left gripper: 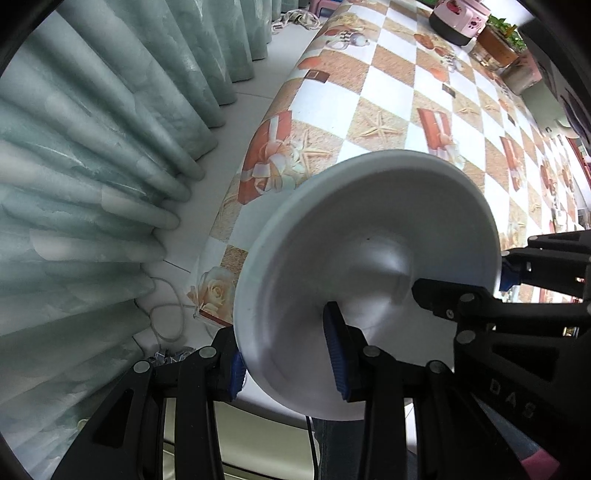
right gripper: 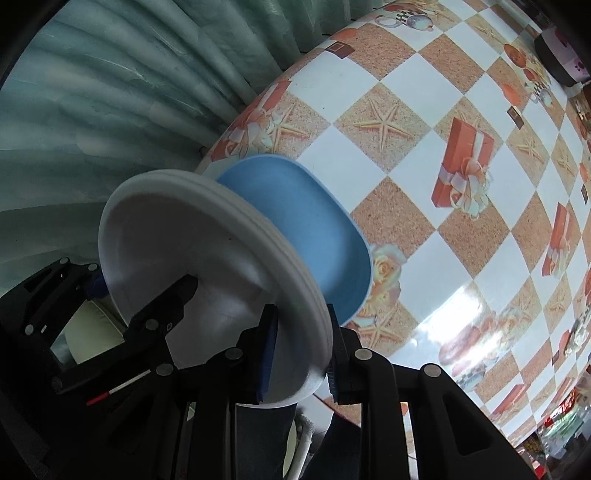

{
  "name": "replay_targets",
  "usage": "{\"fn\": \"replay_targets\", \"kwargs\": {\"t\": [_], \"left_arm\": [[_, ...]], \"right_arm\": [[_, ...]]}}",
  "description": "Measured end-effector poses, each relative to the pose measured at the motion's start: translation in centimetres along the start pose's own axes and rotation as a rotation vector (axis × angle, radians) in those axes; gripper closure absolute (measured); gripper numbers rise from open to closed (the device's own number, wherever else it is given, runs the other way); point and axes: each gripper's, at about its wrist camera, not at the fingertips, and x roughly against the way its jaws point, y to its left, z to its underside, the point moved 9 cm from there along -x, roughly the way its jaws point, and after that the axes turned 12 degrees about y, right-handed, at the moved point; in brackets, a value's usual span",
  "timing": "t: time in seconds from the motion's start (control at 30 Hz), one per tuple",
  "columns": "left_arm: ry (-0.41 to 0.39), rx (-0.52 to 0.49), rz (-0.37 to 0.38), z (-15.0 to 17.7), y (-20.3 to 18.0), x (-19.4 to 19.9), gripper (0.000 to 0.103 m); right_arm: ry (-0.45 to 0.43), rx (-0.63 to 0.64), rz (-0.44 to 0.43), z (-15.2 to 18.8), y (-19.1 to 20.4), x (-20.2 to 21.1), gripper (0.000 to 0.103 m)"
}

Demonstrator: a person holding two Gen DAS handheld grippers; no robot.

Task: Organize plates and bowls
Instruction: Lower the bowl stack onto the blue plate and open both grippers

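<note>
A stack of white plates (left gripper: 369, 258) is held on edge above the near end of the table, its face toward both cameras. My left gripper (left gripper: 288, 363) is shut on its near rim. My right gripper (right gripper: 299, 360) is shut on the opposite rim of the same white stack (right gripper: 207, 254), and it shows at the right in the left wrist view (left gripper: 461, 291). A blue plate (right gripper: 306, 229) sits directly behind the white stack in the right wrist view, seemingly part of the held pile.
The table (left gripper: 388, 92) has a checkered cloth with gift boxes and starfish. A pink and black appliance (left gripper: 461, 18) and boxes (left gripper: 495, 44) stand at its far end. Pale green curtains (left gripper: 92, 147) hang at the left. A white cord (left gripper: 166, 310) lies on the floor.
</note>
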Motion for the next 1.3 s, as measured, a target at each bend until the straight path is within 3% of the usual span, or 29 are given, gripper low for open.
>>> {"fn": "replay_targets", "kwargs": {"t": [0.13,0.2,0.27,0.33,0.37,0.43,0.5,0.53,0.57,0.67,0.87,1.3], "left_arm": [[-0.026,-0.01,-0.071,-0.1,0.3,-0.4,0.056],[-0.045,-0.017,-0.106,-0.1,0.5,-0.2,0.052],[-0.058,-0.027,-0.114,0.0,0.7,0.1,0.051],[-0.073,-0.026,-0.091,0.1,0.8,0.6,0.049],[-0.081,-0.028,-0.097,0.0,0.9,0.9,0.047],[-0.11,-0.041,-0.121,-0.2,0.8,1.9,0.045],[-0.133,-0.053,-0.145,-0.4,0.5,2.9,0.039],[-0.135,-0.059,-0.159,-0.6,0.4,3.3,0.032],[-0.132,-0.065,-0.181,-0.8,0.3,3.6,0.028],[-0.104,-0.085,-0.21,-1.2,-0.2,3.8,0.023],[-0.04,-0.114,-0.095,-1.6,-1.9,3.7,0.023],[-0.047,-0.212,-0.189,-2.5,-3.8,4.5,0.023]], "right_arm": [[0.024,-0.008,-0.019,-0.5,0.1,-1.1,0.076],[0.027,-0.016,0.003,-0.2,-0.6,-1.5,0.063],[0.002,-0.027,0.037,-0.4,-1.6,-0.8,0.037],[-0.013,-0.035,0.009,-0.2,-1.9,-0.2,0.027],[-0.02,-0.042,0.0,-0.1,-2.1,0.2,0.017],[-0.047,-0.048,0.012,0.2,-2.8,1.0,0.008],[-0.069,-0.044,0.028,0.4,-3.2,1.8,0.008],[-0.076,-0.044,0.036,0.6,-3.4,2.2,0.008],[-0.077,-0.049,0.048,0.8,-3.7,2.5,0.0],[-0.124,-0.069,0.055,1.3,-3.6,4.1,0.001],[-0.175,-0.102,0.082,1.1,-4.5,4.7,0.0],[-0.194,-0.126,0.039,1.4,-5.2,5.5,0.001]]}}
